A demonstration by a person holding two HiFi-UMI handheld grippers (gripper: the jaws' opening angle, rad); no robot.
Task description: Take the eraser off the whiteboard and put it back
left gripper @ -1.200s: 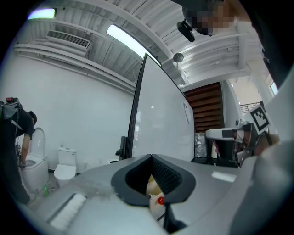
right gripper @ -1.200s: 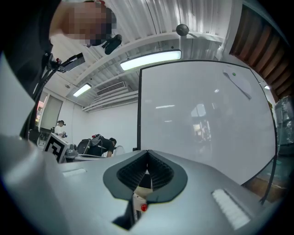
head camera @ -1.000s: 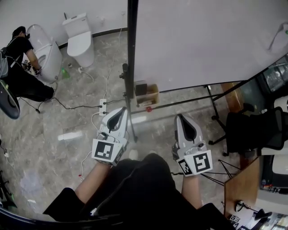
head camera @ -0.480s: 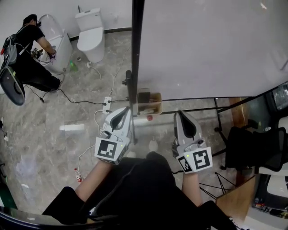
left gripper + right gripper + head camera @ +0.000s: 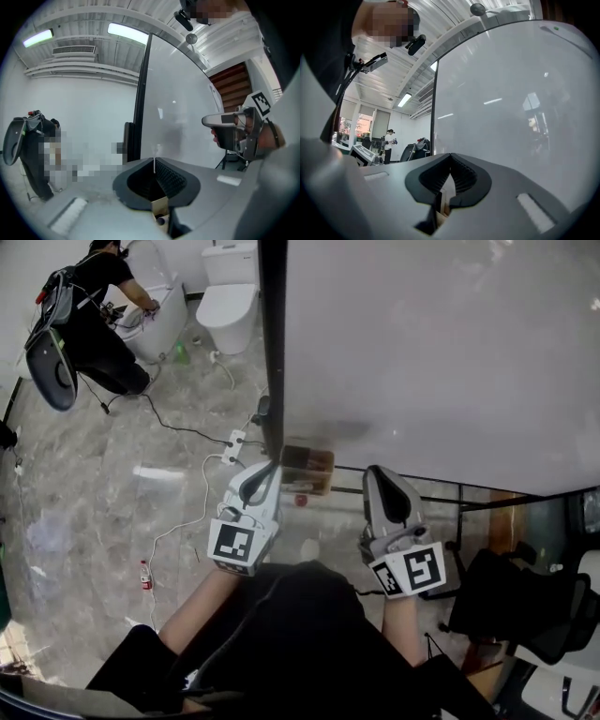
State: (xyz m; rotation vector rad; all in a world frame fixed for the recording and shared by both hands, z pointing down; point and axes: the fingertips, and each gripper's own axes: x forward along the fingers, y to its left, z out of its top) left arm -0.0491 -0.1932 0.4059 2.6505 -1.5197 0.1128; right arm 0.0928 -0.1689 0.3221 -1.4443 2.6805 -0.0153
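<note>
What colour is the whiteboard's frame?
The whiteboard frame is black; the head view shows it best.

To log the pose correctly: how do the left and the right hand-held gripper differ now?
The left hand-held gripper points at the black side post of the whiteboard; the right hand-held gripper faces its white surface. The left one's tip is next to a wooden box; the right one's is apart from it. Both are shut and empty.

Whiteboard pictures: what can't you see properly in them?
- Eraser: not made out in any view; the whiteboard runs past the head view's top and right edges.
- Small box under the board, head view: contents too small to tell.
- Person at top left, head view: head partly cut off by the top edge.
</note>
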